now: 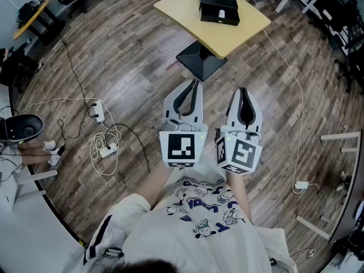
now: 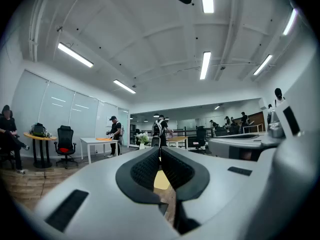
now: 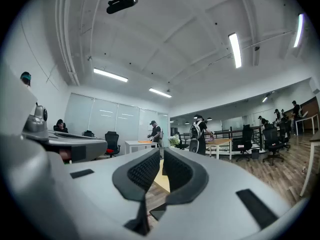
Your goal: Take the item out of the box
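Note:
A black box (image 1: 219,8) lies on a small yellow table (image 1: 244,24) at the top of the head view, well ahead of both grippers. My left gripper (image 1: 195,82) and right gripper (image 1: 243,90) are held side by side near my body, above the wooden floor, tips pointing toward the table. Both have their jaws together with nothing between them. In the left gripper view the left gripper (image 2: 160,149) shows its dark pads meeting, and a strip of the yellow table (image 2: 162,180) shows below them. The right gripper (image 3: 162,153) looks the same in its own view.
The table stands on a black square base (image 1: 200,60). White cables and a power strip (image 1: 108,149) lie on the floor at the left. Desks and chairs ring the room. A person (image 2: 116,130) stands at a far white table, and another person (image 3: 195,135) stands further back.

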Motion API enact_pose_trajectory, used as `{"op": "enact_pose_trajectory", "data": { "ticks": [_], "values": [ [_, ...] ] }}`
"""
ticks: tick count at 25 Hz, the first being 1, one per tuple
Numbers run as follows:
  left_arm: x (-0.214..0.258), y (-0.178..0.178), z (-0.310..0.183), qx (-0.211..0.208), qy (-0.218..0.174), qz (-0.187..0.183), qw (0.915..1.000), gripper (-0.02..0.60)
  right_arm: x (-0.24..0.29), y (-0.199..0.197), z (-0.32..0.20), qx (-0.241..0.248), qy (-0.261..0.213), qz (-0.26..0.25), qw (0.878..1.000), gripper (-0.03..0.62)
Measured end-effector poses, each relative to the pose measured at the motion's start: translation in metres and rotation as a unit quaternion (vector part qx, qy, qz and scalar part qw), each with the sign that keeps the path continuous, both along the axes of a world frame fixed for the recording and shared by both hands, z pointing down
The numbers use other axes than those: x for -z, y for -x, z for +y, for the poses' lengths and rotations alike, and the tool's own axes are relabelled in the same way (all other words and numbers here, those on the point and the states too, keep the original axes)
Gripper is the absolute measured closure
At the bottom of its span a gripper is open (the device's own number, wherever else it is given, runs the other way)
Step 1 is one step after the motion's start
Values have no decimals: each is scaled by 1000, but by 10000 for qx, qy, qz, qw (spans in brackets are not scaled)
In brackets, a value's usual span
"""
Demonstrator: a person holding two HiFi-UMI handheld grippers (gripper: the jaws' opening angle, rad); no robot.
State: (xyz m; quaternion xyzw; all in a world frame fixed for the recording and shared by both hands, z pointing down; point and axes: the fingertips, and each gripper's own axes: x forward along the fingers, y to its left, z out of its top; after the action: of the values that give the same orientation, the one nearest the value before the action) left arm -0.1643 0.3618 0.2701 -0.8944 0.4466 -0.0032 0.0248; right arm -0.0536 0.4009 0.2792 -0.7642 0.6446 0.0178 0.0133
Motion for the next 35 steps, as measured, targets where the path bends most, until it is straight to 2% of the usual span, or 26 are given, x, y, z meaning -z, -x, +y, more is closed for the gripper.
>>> {"op": "enact_pose_trajectory", "data": {
  "ticks": [15, 27, 35],
  "values": [
    [-4, 0, -5, -127, 12, 1, 9999, 555, -4, 3, -5, -87, -10, -46, 10000, 549],
    [-21, -6, -13, -245, 229, -81, 9994, 555, -19, -2, -9, -209, 136, -213, 9995, 548],
    [-26, -15, -46, -142, 310, -130, 9993, 555, -24, -15, -44, -139, 209, -305, 9992, 549]
  ]
}}
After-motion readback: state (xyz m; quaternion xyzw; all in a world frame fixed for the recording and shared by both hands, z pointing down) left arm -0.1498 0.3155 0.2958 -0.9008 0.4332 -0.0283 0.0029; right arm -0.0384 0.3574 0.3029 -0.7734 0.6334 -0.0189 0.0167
